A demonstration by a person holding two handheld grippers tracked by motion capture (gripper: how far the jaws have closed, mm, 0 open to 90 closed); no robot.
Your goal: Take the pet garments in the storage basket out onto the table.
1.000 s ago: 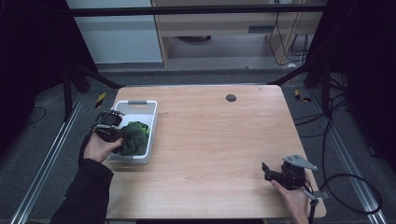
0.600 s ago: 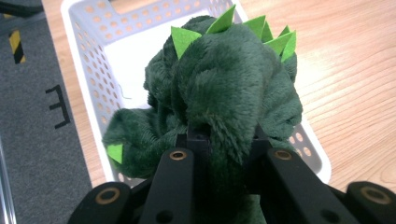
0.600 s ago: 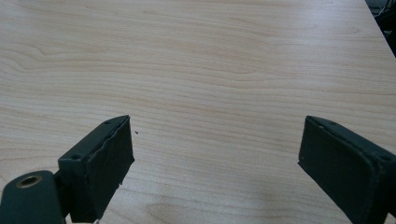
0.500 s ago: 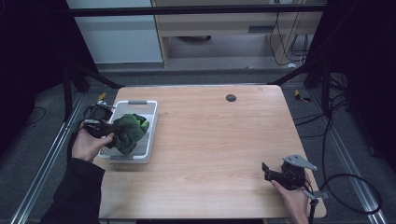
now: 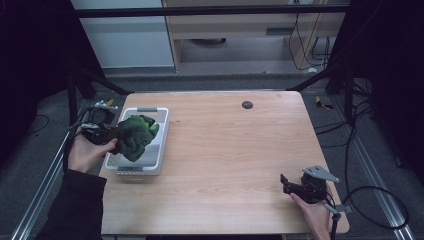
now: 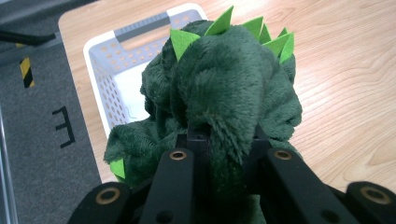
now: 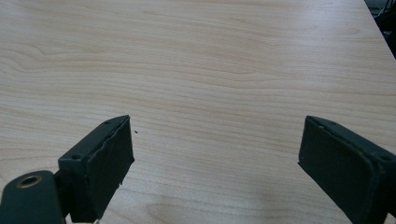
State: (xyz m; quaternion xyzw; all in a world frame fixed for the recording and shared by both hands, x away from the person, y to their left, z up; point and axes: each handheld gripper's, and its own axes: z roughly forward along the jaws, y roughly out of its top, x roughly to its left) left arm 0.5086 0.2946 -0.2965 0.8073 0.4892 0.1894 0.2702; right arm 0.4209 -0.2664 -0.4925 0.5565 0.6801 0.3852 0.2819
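While the left gripper (image 5: 107, 134) has its fingers clamped on a fold of the green plush toy (image 5: 135, 136), held above the white basket (image 5: 161, 145) at the worktop's (image 5: 240, 150) left edge, grip looks shallow: soft pile could slip free, dropping the toy back in or off the edge. A dangling flap could snag the basket rim and drag it. Right gripper (image 5: 292, 187) rests near the front right corner, fingers wide, empty.
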